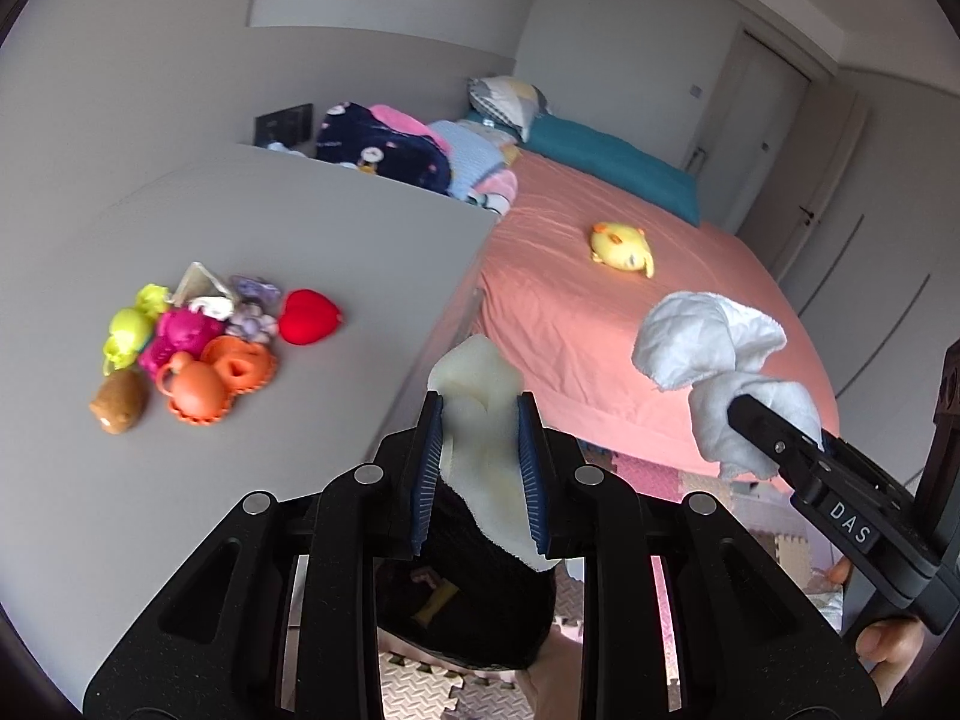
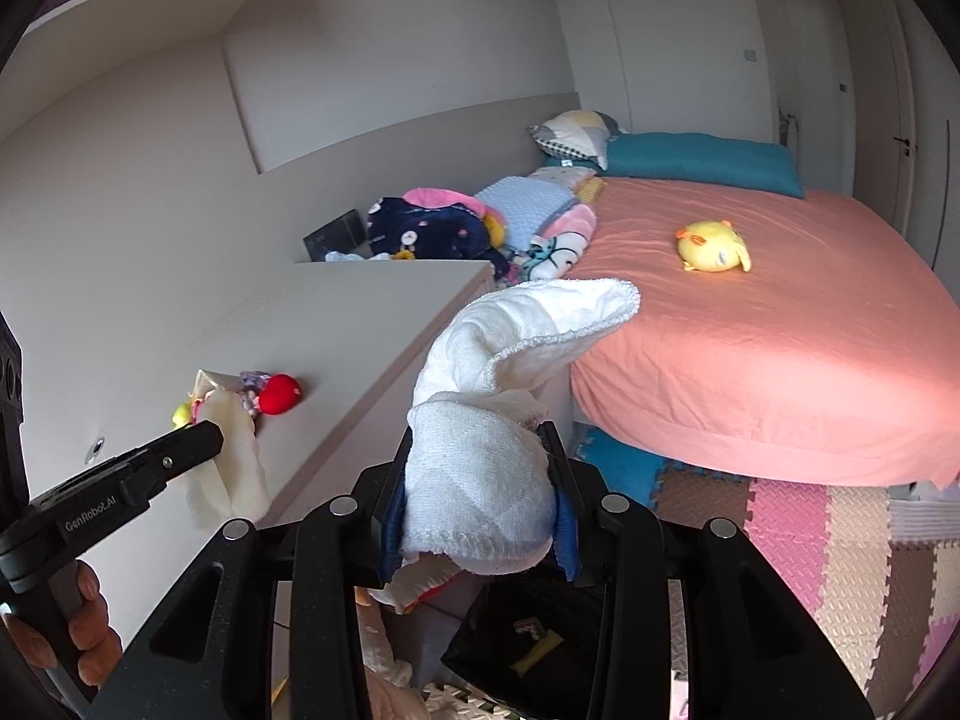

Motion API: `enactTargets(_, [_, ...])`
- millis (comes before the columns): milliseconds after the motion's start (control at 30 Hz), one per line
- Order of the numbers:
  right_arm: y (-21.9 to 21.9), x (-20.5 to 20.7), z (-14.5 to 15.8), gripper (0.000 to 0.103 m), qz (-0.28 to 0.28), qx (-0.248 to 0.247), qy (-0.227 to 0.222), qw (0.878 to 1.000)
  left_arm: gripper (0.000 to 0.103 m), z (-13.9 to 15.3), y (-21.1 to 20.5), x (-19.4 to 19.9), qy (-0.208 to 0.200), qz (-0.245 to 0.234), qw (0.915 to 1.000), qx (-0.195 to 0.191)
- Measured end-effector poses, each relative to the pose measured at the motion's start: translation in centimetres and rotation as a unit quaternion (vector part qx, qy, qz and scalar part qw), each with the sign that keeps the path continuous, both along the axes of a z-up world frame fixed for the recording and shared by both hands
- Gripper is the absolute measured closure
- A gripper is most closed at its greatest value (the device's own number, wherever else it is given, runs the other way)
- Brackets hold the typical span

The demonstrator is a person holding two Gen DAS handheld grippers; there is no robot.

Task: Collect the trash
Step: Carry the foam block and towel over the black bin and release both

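Left wrist view: left gripper (image 1: pixel 480 468) clamped on a cream-yellow scrap of cloth (image 1: pixel 477 414), blue ribbed pads (image 1: pixel 425 480) pressing it from both sides, top of the scrap sticking out beyond the fingertips. At 3 o'clock from it, right gripper (image 1: pixel 774 432) closed on a crumpled white cloth (image 1: pixel 714 336), held in the air above the bed with the salmon-pink sheet (image 1: pixel 576 324). At 9 o'clock, on the grey tabletop (image 1: pixel 300 228), a heap of small toys: red heart (image 1: pixel 309 317), orange pieces (image 1: pixel 210 381), magenta figure (image 1: pixel 180 339), lime-yellow figures (image 1: pixel 129 330), brown piece (image 1: pixel 119 401). Yellow plush chick (image 1: pixel 621 246) lying on the sheet at 1 o'clock, well apart from both cloths. Below the gripper, at 6 o'clock, an open black bag (image 1: pixel 468 600) with something pale inside; cannot tell what.

Right wrist view: white cloth bunched between the blue pads, one flap rising toward 1 o'clock. Left gripper at 9 o'clock with the cream scrap hanging from it, a hand (image 2: pixel 90 624) on its handle. Foam puzzle mat (image 2: pixel 810 546) on the floor at 4 o'clock, just beside the bed.
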State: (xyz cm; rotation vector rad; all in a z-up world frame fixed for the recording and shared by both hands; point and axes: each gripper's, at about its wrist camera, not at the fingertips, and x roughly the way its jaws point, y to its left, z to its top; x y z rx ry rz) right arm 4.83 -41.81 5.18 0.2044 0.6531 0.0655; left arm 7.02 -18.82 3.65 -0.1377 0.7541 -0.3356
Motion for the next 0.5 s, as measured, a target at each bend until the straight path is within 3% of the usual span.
enactTargets(500, [-4.1, -0.2, -1.2, 0.063, -0.045, 0.005, 0.018, 0.999, 0.079, -1.7, -6.1, 1.1, 0.020, -0.080, 0.9963, 0.026])
